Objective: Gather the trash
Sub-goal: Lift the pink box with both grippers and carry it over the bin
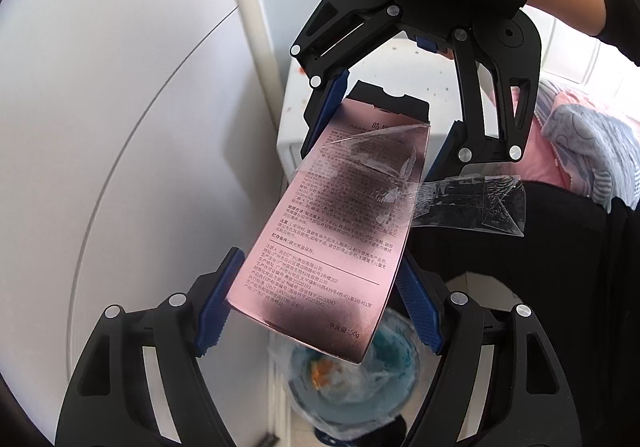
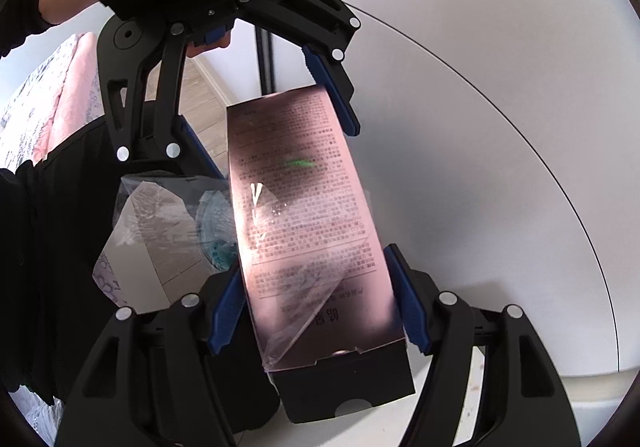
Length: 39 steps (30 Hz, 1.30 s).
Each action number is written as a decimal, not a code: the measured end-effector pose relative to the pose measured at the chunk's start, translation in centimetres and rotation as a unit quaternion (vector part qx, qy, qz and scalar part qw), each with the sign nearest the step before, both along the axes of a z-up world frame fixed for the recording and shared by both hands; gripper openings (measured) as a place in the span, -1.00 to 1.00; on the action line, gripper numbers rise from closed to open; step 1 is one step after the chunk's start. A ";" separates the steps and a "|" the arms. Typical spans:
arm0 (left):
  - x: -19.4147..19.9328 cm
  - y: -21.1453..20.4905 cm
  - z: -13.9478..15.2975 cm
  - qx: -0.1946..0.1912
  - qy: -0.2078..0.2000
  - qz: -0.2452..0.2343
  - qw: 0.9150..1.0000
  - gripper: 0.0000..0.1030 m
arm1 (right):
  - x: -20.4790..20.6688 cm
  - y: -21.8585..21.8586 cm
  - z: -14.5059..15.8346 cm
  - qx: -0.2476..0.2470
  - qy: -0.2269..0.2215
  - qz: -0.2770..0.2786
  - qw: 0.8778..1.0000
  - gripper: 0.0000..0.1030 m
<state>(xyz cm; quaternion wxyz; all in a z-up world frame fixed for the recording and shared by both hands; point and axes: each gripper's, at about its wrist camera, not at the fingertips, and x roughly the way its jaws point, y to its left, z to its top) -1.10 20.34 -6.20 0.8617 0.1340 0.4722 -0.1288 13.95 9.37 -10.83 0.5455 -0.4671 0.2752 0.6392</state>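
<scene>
A long pink box [image 1: 340, 223] printed with small black text hangs in the air, held at both ends. My left gripper [image 1: 316, 299] is shut on its near end, with the blue pads [image 1: 220, 307] pressed on both sides. My right gripper [image 1: 384, 127] clamps the far end, which has a black flap. In the right wrist view the pink box [image 2: 304, 207] runs from my right gripper [image 2: 320, 307] up to the left gripper [image 2: 272, 127]. Clear plastic film [image 1: 472, 203] trails loose off the box. Below it stands a bin [image 1: 352, 387] with a bluish liner and some trash inside.
A white curved surface [image 1: 120, 127] fills the left. A white cabinet [image 1: 384, 87] stands beyond the box. Pink and grey bedding [image 1: 580, 135] lies at the right. The person's dark clothing [image 1: 520, 267] is close beside the bin. Pale wood floor [image 2: 200, 103] shows behind.
</scene>
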 end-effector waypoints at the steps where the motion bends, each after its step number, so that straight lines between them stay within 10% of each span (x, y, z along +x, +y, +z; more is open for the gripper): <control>1: -0.6 0.3 -0.3 -0.002 0.001 0.006 1.000 0.41 | 0.0 0.3 -0.2 -0.002 0.001 0.005 1.000 0.24; 16: -9.6 4.3 -6.3 -0.057 0.031 0.089 0.994 0.41 | 0.4 6.1 -5.3 -0.045 0.045 0.080 0.995 0.24; 39: -11.6 5.8 -21.3 -0.127 0.146 0.118 0.974 0.41 | 6.7 11.4 -19.2 -0.142 0.136 0.098 0.976 0.24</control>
